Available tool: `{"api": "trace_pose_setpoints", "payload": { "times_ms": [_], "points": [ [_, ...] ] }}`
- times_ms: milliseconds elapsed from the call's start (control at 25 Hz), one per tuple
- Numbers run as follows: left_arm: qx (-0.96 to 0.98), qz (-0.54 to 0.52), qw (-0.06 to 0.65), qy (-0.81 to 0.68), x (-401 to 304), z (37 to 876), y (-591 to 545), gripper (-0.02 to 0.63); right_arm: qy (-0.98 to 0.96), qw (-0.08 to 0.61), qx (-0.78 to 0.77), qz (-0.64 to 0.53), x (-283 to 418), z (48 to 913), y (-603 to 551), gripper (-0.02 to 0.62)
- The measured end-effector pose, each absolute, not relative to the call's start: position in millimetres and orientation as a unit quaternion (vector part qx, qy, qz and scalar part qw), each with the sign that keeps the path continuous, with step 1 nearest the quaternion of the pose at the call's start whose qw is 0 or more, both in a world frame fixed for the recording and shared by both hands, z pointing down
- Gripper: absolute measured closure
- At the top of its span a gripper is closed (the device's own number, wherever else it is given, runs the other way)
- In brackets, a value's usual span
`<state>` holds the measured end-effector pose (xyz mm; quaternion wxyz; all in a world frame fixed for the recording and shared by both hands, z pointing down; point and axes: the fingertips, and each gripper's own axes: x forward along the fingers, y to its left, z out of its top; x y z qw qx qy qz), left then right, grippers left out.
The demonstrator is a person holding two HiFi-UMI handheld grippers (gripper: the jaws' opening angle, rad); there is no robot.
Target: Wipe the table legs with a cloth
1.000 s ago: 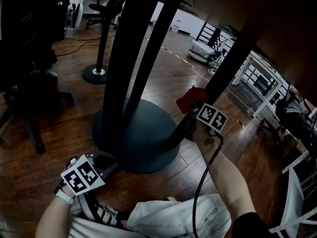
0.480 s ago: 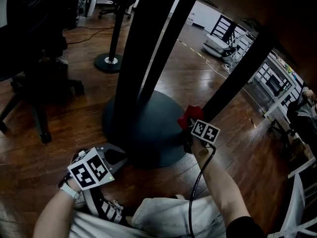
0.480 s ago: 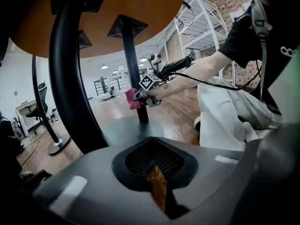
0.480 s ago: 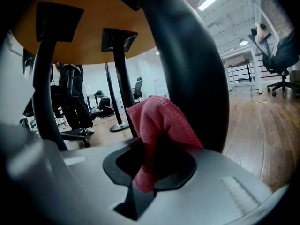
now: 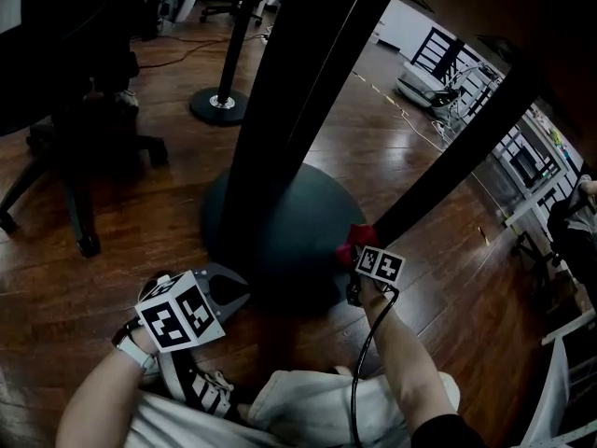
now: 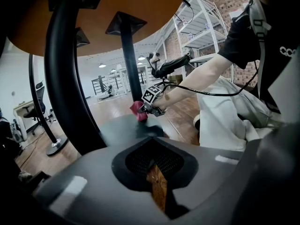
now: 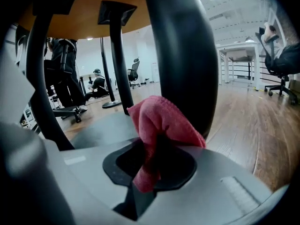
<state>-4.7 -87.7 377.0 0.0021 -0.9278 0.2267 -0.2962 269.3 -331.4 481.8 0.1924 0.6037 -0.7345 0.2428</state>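
L gripper [image 5: 231,294]: jaws nearly closed, empty, at near-left edge of round base [image 5: 270,222]
R gripper [image 5: 354,261]: clamped on red cloth [image 7: 157,121], at base's right rim
cloth: bunched, touching slanted table leg [image 5: 448,171] just above base

Two grey plastic tools: the left gripper [image 5: 239,292] and the right gripper [image 5: 352,250]. Each carries a white cube [image 5: 182,313] printed with black square markers. A black cable [image 5: 362,373] trails from the right one. The person wears white trousers [image 5: 326,401], a black short sleeve [image 5: 440,433], a pale wristband [image 5: 131,349] and a black-and-white striped shoe [image 5: 198,390].
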Motion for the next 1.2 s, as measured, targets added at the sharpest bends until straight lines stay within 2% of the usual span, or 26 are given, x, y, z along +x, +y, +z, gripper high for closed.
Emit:
{"api": "trace_pose_setpoints", "payload": {
  "times_ms": [360, 640, 880, 1200],
  "points": [
    [-0.928, -0.3, 0.001, 0.22, 0, 381, -87, 0.614, -0.714, 0.267, 0.602, 0.237, 303, 522, -310, 0.546],
    [-0.927, -0.307, -0.001, 0.215, 1, 384, -86, 0.614, -0.705, 0.317, 0.603, 0.198, 322, 519, -306, 0.546],
    [-0.928, -0.308, 0.005, 0.211, 4, 381, -84, 0.614, -0.713, 0.339, 0.594, 0.153, 327, 488, -309, 0.546],
    [-0.929, -0.299, 0.017, 0.217, 2, 371, -84, 0.614, -0.742, 0.364, 0.56, 0.058, 326, 402, -310, 0.546]
  ]
}}
